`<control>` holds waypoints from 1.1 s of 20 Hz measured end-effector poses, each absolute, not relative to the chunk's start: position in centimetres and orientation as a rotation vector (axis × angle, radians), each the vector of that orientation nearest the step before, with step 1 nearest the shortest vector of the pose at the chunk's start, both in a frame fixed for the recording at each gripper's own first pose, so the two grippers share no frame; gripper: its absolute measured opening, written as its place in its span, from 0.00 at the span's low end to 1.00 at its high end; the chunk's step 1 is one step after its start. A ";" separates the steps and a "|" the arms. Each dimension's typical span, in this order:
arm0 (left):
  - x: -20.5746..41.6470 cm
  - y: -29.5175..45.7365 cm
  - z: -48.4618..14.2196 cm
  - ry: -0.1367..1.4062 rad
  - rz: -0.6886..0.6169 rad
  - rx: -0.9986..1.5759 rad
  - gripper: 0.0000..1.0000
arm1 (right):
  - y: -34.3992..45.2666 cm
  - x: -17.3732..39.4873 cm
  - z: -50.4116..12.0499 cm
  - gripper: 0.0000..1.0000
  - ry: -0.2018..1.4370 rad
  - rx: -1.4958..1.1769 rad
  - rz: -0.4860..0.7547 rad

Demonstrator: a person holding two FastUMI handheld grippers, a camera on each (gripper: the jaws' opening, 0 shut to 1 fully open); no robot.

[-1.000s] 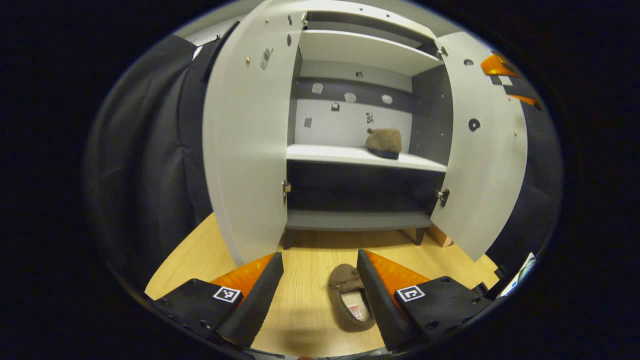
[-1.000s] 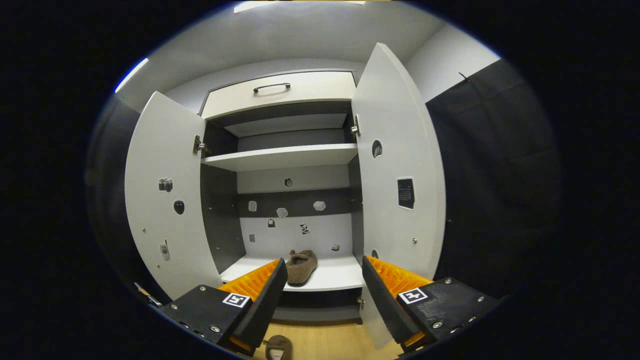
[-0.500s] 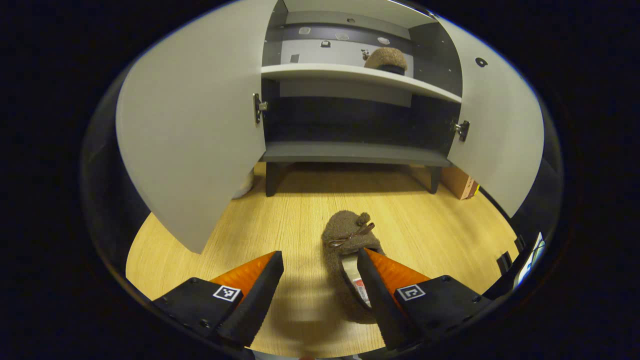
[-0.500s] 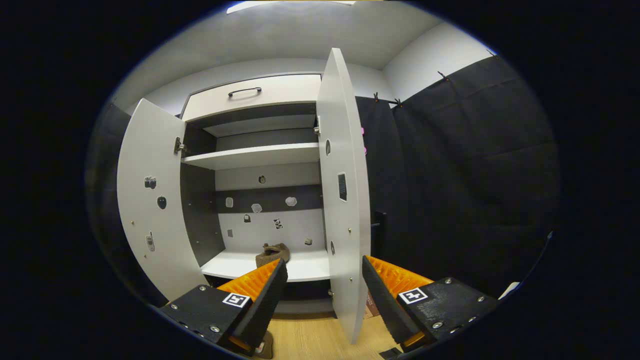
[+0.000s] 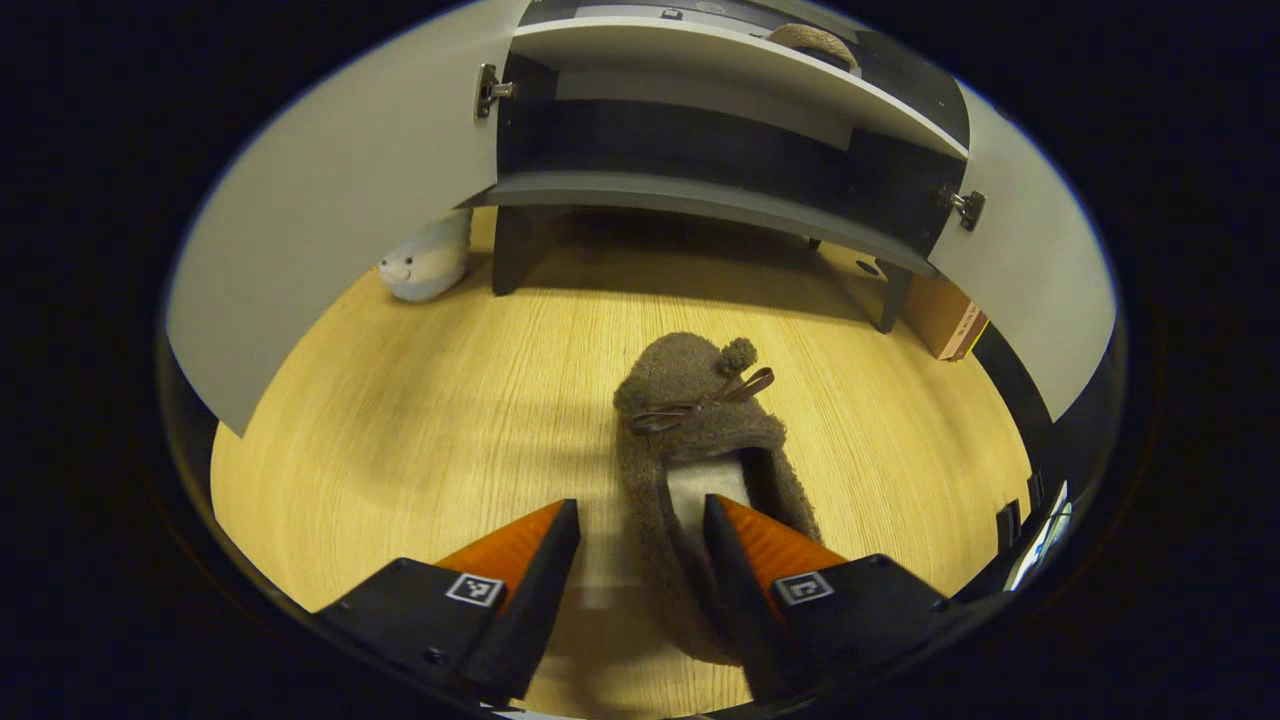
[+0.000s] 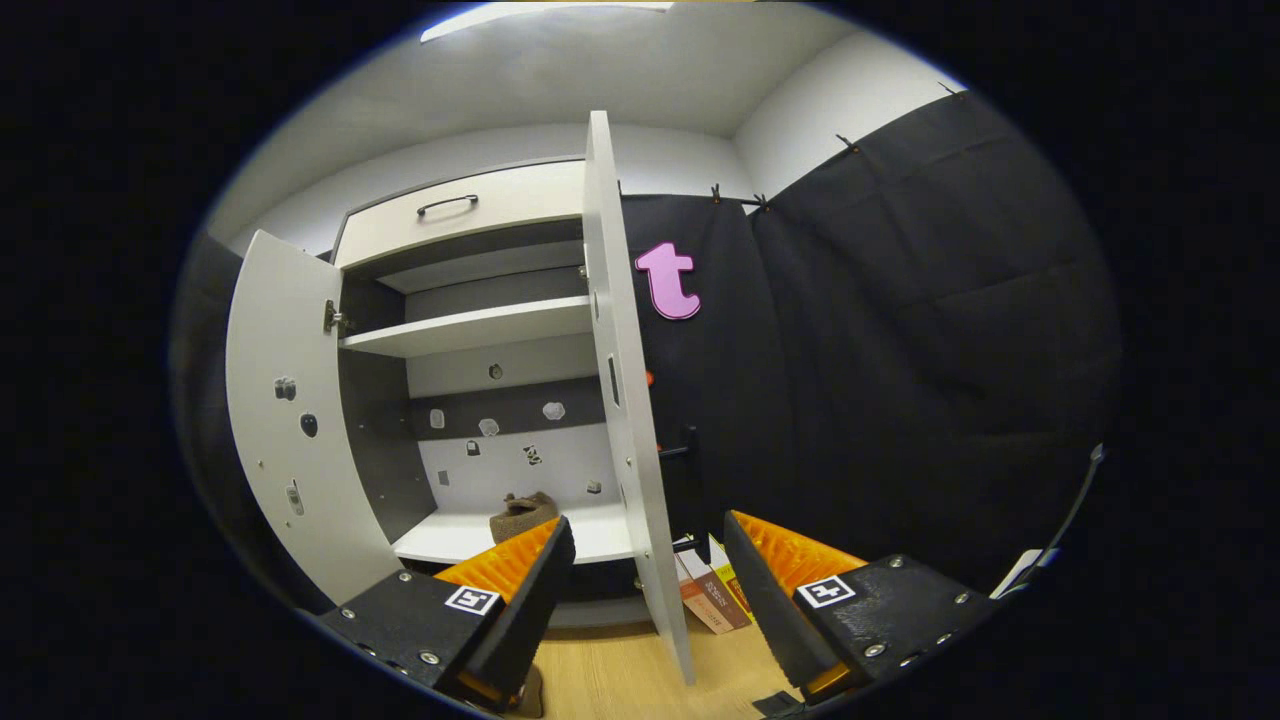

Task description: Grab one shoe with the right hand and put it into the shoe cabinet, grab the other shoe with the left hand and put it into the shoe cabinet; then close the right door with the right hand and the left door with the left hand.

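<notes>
A: Where's the brown slipper (image 5: 700, 440)?
B: On the wood floor (image 5: 420, 420), toe toward 12 o'clock. The left tongs (image 5: 640, 530) gape, one finger inside its opening.
A: The other slipper (image 6: 520, 515)?
B: On the cabinet shelf (image 6: 600, 535); right tongs (image 6: 648, 560) released.

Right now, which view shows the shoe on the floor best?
The left gripper view: the floor shoe lies whole ahead, its bow facing the cabinet, one finger over its opening. The right gripper view catches just a brown sliver at the bottom.

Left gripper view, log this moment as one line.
left gripper open over floor shoe | right gripper open | shelf shoe stowed | doors open
</notes>
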State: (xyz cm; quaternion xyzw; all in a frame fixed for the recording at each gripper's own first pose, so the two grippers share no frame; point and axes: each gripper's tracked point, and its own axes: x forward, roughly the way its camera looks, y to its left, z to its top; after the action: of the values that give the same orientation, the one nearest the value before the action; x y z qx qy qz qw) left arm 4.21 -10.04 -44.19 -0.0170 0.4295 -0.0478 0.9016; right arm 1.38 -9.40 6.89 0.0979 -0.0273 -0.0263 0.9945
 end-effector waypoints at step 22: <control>12.7 -9.5 -16.6 0.691 -0.188 -0.092 0.07 | -11.5 3.8 2.5 0.92 -0.010 0.181 0.027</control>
State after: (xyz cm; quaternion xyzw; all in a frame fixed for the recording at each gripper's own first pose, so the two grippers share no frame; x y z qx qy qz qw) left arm 12.68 -9.51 -16.62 -0.0451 0.3382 -0.0919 0.9355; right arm 3.77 -11.51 2.51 0.0905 -0.0049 0.0136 0.9958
